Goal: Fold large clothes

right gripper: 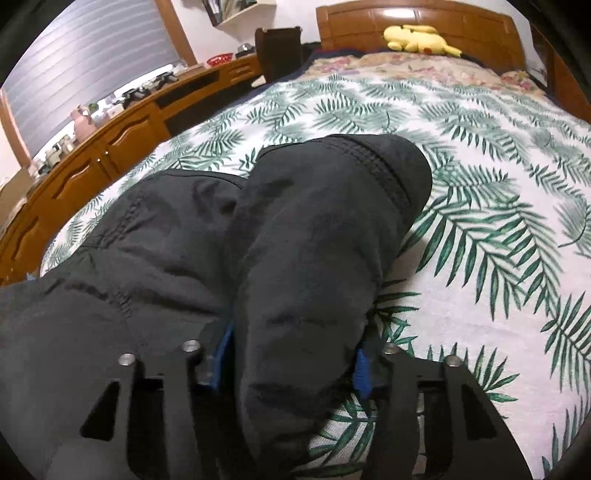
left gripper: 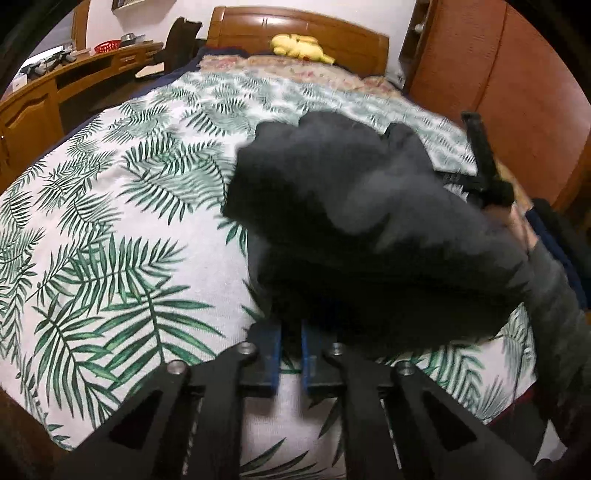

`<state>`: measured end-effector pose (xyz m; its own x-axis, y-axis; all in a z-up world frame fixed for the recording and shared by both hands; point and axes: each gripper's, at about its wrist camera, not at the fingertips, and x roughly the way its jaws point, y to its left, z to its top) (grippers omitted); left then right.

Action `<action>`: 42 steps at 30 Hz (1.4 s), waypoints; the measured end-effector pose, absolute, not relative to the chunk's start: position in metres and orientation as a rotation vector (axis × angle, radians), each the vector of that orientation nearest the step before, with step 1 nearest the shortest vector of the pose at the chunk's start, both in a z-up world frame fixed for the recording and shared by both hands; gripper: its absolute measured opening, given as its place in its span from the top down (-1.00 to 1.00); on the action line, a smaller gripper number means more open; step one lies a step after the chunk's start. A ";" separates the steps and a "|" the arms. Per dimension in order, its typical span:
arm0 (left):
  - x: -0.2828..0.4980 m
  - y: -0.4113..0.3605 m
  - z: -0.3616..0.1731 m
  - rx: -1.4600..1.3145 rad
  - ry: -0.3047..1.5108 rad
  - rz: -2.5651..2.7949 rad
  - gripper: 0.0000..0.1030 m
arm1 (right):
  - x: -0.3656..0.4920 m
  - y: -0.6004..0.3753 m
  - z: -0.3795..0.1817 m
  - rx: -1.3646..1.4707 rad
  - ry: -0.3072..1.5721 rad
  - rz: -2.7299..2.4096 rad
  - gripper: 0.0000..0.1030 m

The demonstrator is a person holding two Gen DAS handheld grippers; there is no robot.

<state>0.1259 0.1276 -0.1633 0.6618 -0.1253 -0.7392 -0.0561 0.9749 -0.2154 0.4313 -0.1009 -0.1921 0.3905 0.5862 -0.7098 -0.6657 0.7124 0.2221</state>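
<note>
A wooden desk (right gripper: 122,122) runs along the far left of the bed, its top crowded with small items, a red basket (right gripper: 219,58) among them, and a dark chair (right gripper: 279,48) stands between the desk's far end and the bed's headboard (right gripper: 424,18). On the bed's leaf-print cover (left gripper: 110,229) lies the dark garment (right gripper: 314,240), a bunched black piece of clothing, near the foot of the bed and well apart from the headboard. In the left wrist view the left gripper (left gripper: 291,350) sits at the garment's near edge with its blue pads (left gripper: 273,347) drawn almost together; a dark strip of the cloth seems to run down between them, though the blur there makes the hold hard to confirm. In the right wrist view the right gripper (right gripper: 291,362) straddles a thick roll of the garment, with one blue pad (right gripper: 221,354) on the roll's left and the other on its right, both against the cloth, the jaws standing at a middling width around it. The right gripper also shows in the left wrist view at the garment's right side, held by a hand (left gripper: 517,221) in a grey sleeve. A yellow plush toy (right gripper: 421,38) rests at the headboard, beyond a floral blanket (right gripper: 424,66). A wooden wardrobe (left gripper: 498,92) stands to the right of the bed.
</note>
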 end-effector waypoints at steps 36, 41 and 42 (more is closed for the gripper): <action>0.042 0.374 -0.084 -0.128 0.522 0.216 0.97 | 0.343 0.180 -0.090 -0.356 0.634 0.847 0.41; 0.032 0.414 -0.066 -0.092 0.504 0.319 0.97 | 0.327 0.243 -0.086 -0.365 0.599 0.905 0.41; 0.029 0.422 -0.063 -0.088 0.502 0.343 0.97 | 0.323 0.259 -0.086 -0.362 0.591 0.919 0.41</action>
